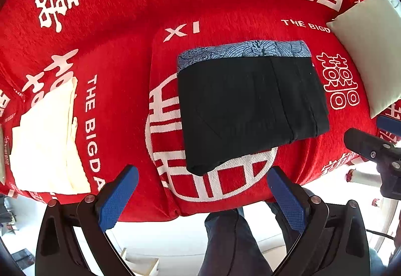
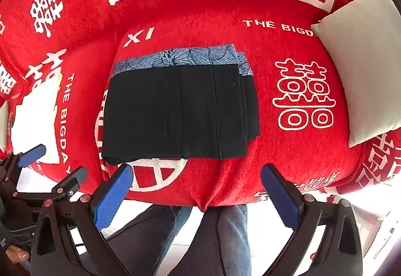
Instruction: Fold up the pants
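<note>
**Folded pants lay on red-covered sofa as both tools hung released**

From the left wrist view, the left tool (image 1: 203,197) stood spread wide with nothing between its blue pads, above the sofa's front edge. The black pants (image 1: 250,110) lay folded into a compact block on the red blanket (image 1: 120,90), a blue patterned waistband (image 1: 243,50) along the far edge. Only this view showed the right tool (image 1: 376,148) from outside, at the right margin beside the block; whether it was spread could not be told here. A cream folded cloth (image 1: 45,145) lay well to the left, a pale cushion (image 1: 368,50) to the right.

From the right wrist view, the right tool (image 2: 198,190) was likewise spread and empty. Only here did the left tool (image 2: 32,153) appear from outside, at lower left, with a fingertip (image 2: 20,254) beneath it. The pants (image 2: 175,110) ran long side left to right, waistband (image 2: 180,58) facing away, stacked layers stepping out at the right end.
</note>
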{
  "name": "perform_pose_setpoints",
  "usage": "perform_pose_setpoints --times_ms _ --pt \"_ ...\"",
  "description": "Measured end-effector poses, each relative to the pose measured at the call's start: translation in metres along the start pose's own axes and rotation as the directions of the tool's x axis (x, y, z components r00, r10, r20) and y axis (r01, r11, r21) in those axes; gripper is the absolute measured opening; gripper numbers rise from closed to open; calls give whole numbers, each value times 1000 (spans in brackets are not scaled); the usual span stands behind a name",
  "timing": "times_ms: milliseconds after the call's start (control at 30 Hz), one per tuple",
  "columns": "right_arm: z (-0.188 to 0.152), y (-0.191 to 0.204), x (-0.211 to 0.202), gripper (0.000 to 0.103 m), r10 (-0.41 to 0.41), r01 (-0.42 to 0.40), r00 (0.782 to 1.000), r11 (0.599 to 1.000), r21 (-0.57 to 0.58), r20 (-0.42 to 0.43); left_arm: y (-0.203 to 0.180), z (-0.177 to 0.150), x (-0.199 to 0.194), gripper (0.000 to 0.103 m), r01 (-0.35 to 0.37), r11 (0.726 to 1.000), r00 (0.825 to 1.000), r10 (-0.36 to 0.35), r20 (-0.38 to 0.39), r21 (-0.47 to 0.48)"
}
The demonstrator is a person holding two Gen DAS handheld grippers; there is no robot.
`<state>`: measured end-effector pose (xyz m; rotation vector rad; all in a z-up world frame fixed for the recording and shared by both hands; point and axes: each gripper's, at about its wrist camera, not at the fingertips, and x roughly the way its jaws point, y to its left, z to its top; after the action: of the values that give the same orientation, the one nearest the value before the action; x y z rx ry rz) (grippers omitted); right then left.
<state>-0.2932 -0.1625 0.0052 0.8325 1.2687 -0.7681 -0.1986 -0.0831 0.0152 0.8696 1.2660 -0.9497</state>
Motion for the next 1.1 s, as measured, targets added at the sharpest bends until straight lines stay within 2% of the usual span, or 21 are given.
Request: perform_pose_setpoints --times_ms 667,1100 --pt "1 0 -1 102 -10 10 1000 1000 4 5 -14 -2 -2 103 -40 997 999 39 11 63" --pt "-1 1 0 102 -10 10 1000 1000 0 3 -15 -3 -2 103 -24 998 1000 23 11 58"
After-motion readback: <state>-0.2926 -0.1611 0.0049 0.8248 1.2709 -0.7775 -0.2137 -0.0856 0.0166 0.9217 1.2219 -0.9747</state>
